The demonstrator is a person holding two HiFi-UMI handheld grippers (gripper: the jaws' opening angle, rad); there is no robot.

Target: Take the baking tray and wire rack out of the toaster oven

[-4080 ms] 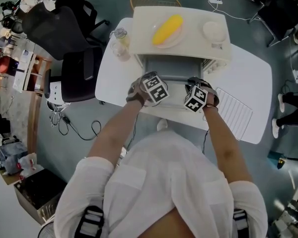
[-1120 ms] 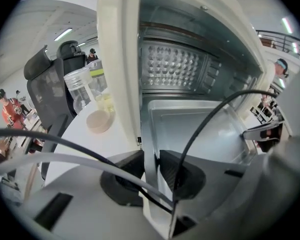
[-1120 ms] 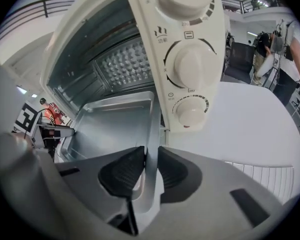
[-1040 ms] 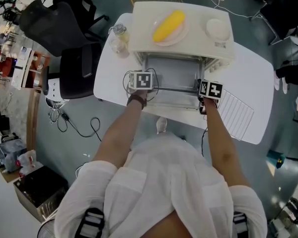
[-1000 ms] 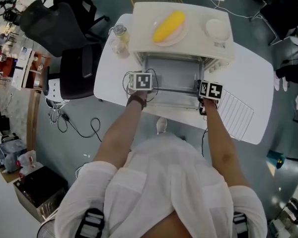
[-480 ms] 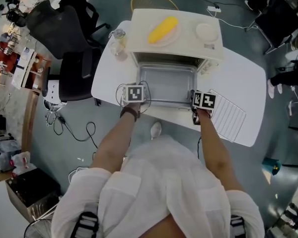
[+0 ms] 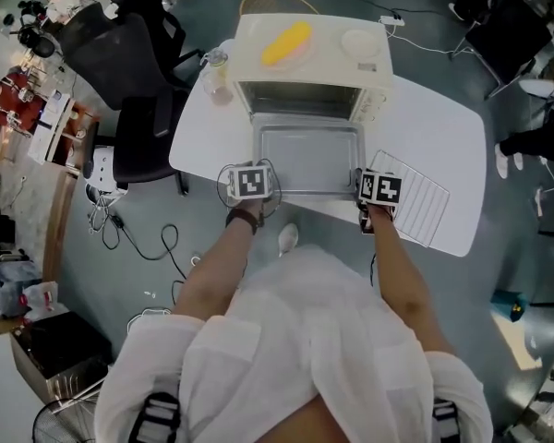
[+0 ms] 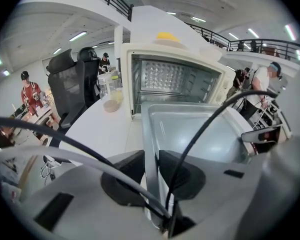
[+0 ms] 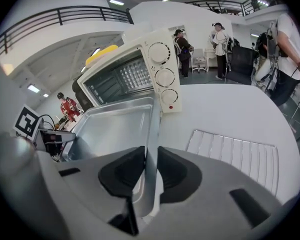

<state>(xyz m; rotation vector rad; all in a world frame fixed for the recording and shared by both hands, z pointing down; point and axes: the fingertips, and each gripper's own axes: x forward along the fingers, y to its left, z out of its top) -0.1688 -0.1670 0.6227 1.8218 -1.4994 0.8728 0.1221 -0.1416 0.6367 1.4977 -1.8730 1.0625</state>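
Two tools pinching baking tray (image 7: 309, 160) rims, left tool (image 8: 151, 166), right tool (image 9: 150, 161), wire rack (image 9: 235, 151) in right gripper view, not left

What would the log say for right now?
left gripper: shut on silver metal baking tray | right gripper: shut on tray | silver wire rack: on white table

Nothing legible is showing anywhere; the dials (image 9: 165, 77) on the toaster oven (image 7: 328, 58) are perhaps carrying printed marks, too small to read.
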